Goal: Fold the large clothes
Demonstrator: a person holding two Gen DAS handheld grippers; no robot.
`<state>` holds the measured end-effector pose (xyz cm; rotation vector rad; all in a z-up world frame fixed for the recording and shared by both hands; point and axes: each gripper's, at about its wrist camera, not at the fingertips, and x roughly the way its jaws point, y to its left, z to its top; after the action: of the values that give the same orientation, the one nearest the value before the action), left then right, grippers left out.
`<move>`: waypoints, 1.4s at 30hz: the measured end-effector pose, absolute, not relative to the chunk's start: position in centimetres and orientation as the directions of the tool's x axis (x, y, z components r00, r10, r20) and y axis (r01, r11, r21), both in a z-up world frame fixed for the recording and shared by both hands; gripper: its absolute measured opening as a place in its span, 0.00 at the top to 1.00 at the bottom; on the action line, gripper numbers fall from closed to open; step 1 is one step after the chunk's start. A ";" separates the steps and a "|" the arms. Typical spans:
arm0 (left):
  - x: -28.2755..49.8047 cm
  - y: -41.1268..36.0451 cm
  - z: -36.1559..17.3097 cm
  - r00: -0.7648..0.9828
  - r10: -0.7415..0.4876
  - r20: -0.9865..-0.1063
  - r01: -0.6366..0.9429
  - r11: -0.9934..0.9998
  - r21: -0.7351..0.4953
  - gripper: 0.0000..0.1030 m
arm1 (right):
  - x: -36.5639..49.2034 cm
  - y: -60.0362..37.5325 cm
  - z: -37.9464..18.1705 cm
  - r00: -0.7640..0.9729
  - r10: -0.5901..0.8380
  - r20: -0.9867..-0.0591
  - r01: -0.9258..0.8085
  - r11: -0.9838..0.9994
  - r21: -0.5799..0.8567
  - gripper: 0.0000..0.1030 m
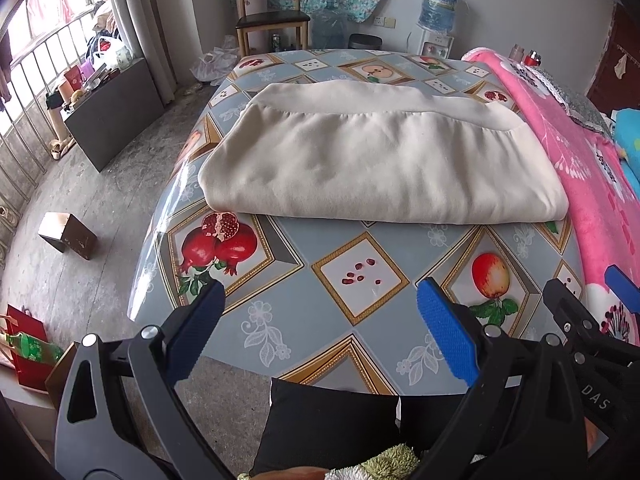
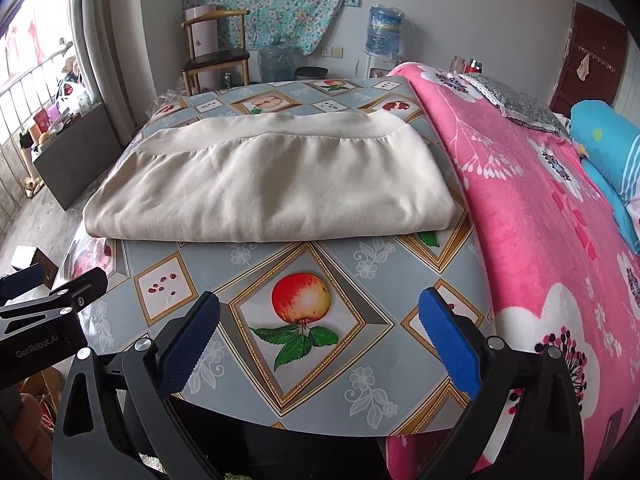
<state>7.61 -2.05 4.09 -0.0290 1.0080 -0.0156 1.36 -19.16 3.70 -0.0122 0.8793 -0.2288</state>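
A cream garment point(image 1: 376, 156) lies folded into a thick rectangle on the fruit-patterned tablecloth point(image 1: 360, 276), its smooth hem band along the far side. In the right wrist view the same garment point(image 2: 272, 184) fills the middle of the table point(image 2: 316, 312). My left gripper point(image 1: 320, 312) hangs open over the table's near edge, well short of the garment, nothing between its blue pads. My right gripper point(image 2: 320, 320) is open too, above the near edge beside it. The right gripper's tips point(image 1: 592, 300) show at the right of the left wrist view.
A pink flowered blanket point(image 2: 540, 220) covers the bed along the table's right side, with a blue pillow point(image 2: 608, 140) on it. A wooden chair point(image 1: 272, 12) and water dispenser point(image 1: 438, 4) stand by the far wall. A dark cabinet point(image 1: 112, 108) and small box point(image 1: 68, 236) are on the floor left.
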 end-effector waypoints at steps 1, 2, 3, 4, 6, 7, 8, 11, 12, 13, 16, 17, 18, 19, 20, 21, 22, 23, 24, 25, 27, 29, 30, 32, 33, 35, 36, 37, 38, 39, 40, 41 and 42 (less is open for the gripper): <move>7.6 -2.1 4.1 0.533 -0.028 -0.846 0.001 0.999 -0.032 0.10 | 1.4 -19.2 3.7 0.614 -0.204 -0.762 0.194 0.975 -0.105 0.06; 7.6 -2.1 4.1 0.532 -0.028 -0.846 0.002 0.999 -0.033 0.10 | 1.4 -19.2 3.7 0.615 -0.204 -0.762 0.195 0.975 -0.104 0.06; 7.6 -2.1 4.0 0.532 -0.029 -0.846 0.002 0.999 -0.033 0.10 | 1.3 -19.1 3.7 0.614 -0.206 -0.762 0.195 0.975 -0.106 0.06; 7.6 -2.1 4.0 0.531 -0.030 -0.847 0.003 0.999 -0.034 0.09 | 1.3 -19.1 3.7 0.614 -0.206 -0.762 0.194 0.975 -0.108 0.06; 7.6 -2.2 4.0 0.530 -0.032 -0.847 0.004 0.999 -0.036 0.09 | 1.3 -19.0 3.8 0.614 -0.208 -0.762 0.193 0.975 -0.110 0.06; 7.7 -2.1 4.0 0.529 -0.034 -0.848 0.004 0.999 -0.037 0.09 | 1.3 -19.0 3.8 0.613 -0.209 -0.762 0.195 0.975 -0.110 0.06; 7.7 -2.1 4.0 0.529 -0.035 -0.848 0.004 0.999 -0.038 0.10 | 1.3 -19.0 3.8 0.613 -0.211 -0.761 0.196 0.974 -0.112 0.06; 7.7 -2.2 3.9 0.528 -0.037 -0.848 0.005 0.999 -0.040 0.09 | 1.3 -19.0 3.8 0.613 -0.213 -0.761 0.198 0.974 -0.113 0.06; 7.7 -2.2 3.9 0.528 -0.038 -0.848 0.006 0.999 -0.040 0.10 | 1.3 -19.1 3.8 0.613 -0.213 -0.760 0.198 0.974 -0.113 0.06; 7.7 -2.2 3.9 0.529 -0.038 -0.848 0.007 0.999 -0.041 0.09 | 1.2 -19.1 3.8 0.613 -0.214 -0.760 0.199 0.973 -0.113 0.06; 7.6 -2.3 4.0 0.531 -0.043 -0.846 0.012 0.999 -0.043 0.09 | 1.3 -19.1 3.8 0.612 -0.216 -0.761 0.199 0.973 -0.117 0.06; 7.6 -2.3 4.0 0.530 -0.045 -0.847 0.014 0.999 -0.044 0.10 | 1.3 -19.1 3.8 0.612 -0.214 -0.761 0.198 0.974 -0.114 0.06; 7.6 -2.3 4.0 0.531 -0.046 -0.846 0.015 0.999 -0.045 0.10 | 1.3 -19.2 3.9 0.612 -0.213 -0.762 0.198 0.974 -0.114 0.06; 7.6 -2.3 4.0 0.531 -0.047 -0.846 0.015 0.999 -0.045 0.09 | 1.2 -19.2 3.9 0.612 -0.214 -0.762 0.198 0.973 -0.114 0.06; 7.6 -2.3 4.0 0.530 -0.048 -0.846 0.016 0.999 -0.047 0.09 | 1.3 -19.2 3.9 0.612 -0.215 -0.761 0.198 0.973 -0.116 0.06; 7.6 -2.4 4.0 0.531 -0.049 -0.846 0.016 0.999 -0.048 0.09 | 1.3 -19.2 3.9 0.612 -0.216 -0.761 0.199 0.973 -0.116 0.06; 7.6 -2.4 4.1 0.531 -0.050 -0.846 0.016 0.999 -0.049 0.09 | 1.2 -19.2 3.9 0.613 -0.215 -0.760 0.199 0.973 -0.115 0.06; 7.6 -2.4 4.1 0.532 -0.051 -0.846 0.017 0.999 -0.050 0.09 | 1.3 -19.3 3.9 0.613 -0.215 -0.760 0.200 0.973 -0.114 0.06; 7.6 -2.4 4.1 0.532 -0.052 -0.845 0.018 0.999 -0.050 0.09 | 1.2 -19.3 3.9 0.612 -0.216 -0.761 0.202 0.973 -0.115 0.06; 7.6 -2.4 4.1 0.531 -0.053 -0.845 0.019 0.999 -0.051 0.09 | 1.2 -19.4 3.9 0.611 -0.217 -0.761 0.203 0.972 -0.114 0.06; 7.6 -2.5 4.1 0.531 -0.056 -0.846 0.022 0.998 -0.052 0.09 | 1.2 -19.5 4.0 0.609 -0.219 -0.762 0.206 0.972 -0.114 0.06; 7.5 -2.5 4.1 0.530 -0.059 -0.846 0.024 0.998 -0.055 0.10 | 1.2 -19.6 4.0 0.609 -0.220 -0.762 0.208 0.971 -0.115 0.06; 7.5 -2.5 4.1 0.529 -0.060 -0.846 0.024 0.998 -0.056 0.09 | 1.2 -19.6 4.0 0.609 -0.221 -0.762 0.208 0.971 -0.116 0.06; 7.5 -2.5 4.1 0.528 -0.063 -0.847 0.025 0.998 -0.059 0.09 | 1.2 -19.7 4.0 0.609 -0.223 -0.761 0.208 0.971 -0.117 0.06; 7.5 -2.5 4.1 0.528 -0.064 -0.847 0.025 0.998 -0.060 0.09 | 1.2 -19.7 4.0 0.608 -0.223 -0.762 0.209 0.971 -0.117 0.06; 7.5 -2.5 4.1 0.527 -0.065 -0.847 0.026 0.998 -0.061 0.09 | 1.2 -19.7 4.0 0.608 -0.223 -0.762 0.209 0.971 -0.117 0.06; 7.5 -2.5 4.1 0.526 -0.067 -0.848 0.026 0.998 -0.062 0.09 | 1.2 -19.7 4.0 0.608 -0.223 -0.762 0.209 0.971 -0.118 0.06; 7.5 -2.5 4.1 0.526 -0.067 -0.848 0.025 0.998 -0.063 0.09 | 1.2 -19.7 4.0 0.608 -0.222 -0.762 0.208 0.971 -0.117 0.06; 7.5 -2.4 4.1 0.525 -0.068 -0.848 0.026 0.998 -0.064 0.09 | 1.2 -19.7 4.0 0.608 -0.223 -0.762 0.208 0.971 -0.118 0.06; 7.5 -2.4 4.0 0.524 -0.070 -0.849 0.026 0.997 -0.066 0.09 | 1.2 -19.7 4.0 0.608 -0.223 -0.762 0.208 0.971 -0.118 0.06; 7.5 -2.4 4.0 0.523 -0.070 -0.849 0.026 0.997 -0.067 0.09 | 1.2 -19.7 4.0 0.609 -0.222 -0.762 0.208 0.971 -0.117 0.06; 7.5 -2.4 4.0 0.524 -0.069 -0.849 0.025 0.998 -0.065 0.10 | 1.2 -19.7 4.0 0.608 -0.223 -0.762 0.208 0.971 -0.118 0.06; 7.5 -2.4 4.0 0.524 -0.069 -0.849 0.025 0.998 -0.066 0.09 | 1.2 -19.7 4.0 0.608 -0.224 -0.762 0.208 0.971 -0.119 0.06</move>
<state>7.53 -2.44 4.01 -0.0471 1.0176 -0.0567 1.16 -19.70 4.00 -0.0190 0.8827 -0.2493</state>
